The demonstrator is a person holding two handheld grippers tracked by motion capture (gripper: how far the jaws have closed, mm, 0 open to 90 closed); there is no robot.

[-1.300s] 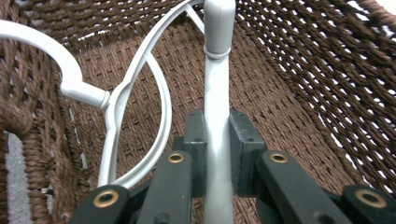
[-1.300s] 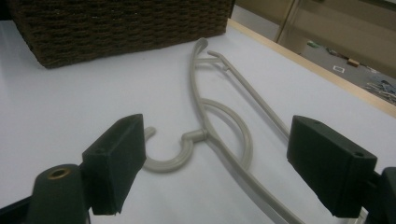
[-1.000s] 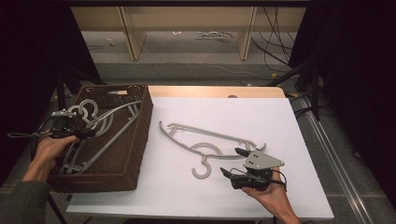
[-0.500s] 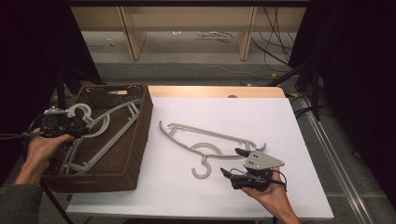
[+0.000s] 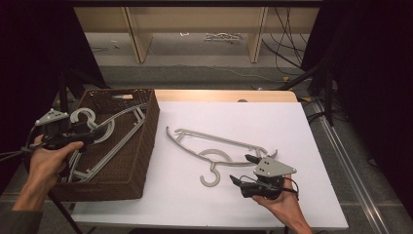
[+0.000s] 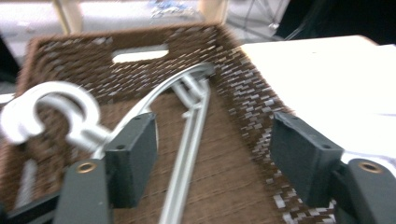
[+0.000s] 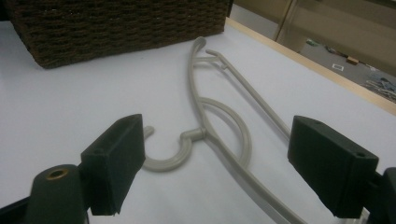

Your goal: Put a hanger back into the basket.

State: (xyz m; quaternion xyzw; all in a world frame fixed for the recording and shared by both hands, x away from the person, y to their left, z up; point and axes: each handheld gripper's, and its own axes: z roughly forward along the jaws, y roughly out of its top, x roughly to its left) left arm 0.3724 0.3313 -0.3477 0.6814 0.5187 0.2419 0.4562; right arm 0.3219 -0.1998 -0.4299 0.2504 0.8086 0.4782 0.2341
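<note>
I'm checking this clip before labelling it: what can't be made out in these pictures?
- How many hangers lie in the basket: in the high view the left hand covers their lower ends, and the left gripper view is motion-blurred.
- The far end of the hanger on the table: cut off by the bottom edge of the right gripper view.
- Items on the floor beyond the table: too small in the high view.

Basket (image 5: 141, 146) stands on left edge of table (image 5: 292, 126), w/ hangers (image 5: 112, 141) lying inside. One hanger (image 5: 214, 146) lies on table, right of basket, nr the centre.
</note>
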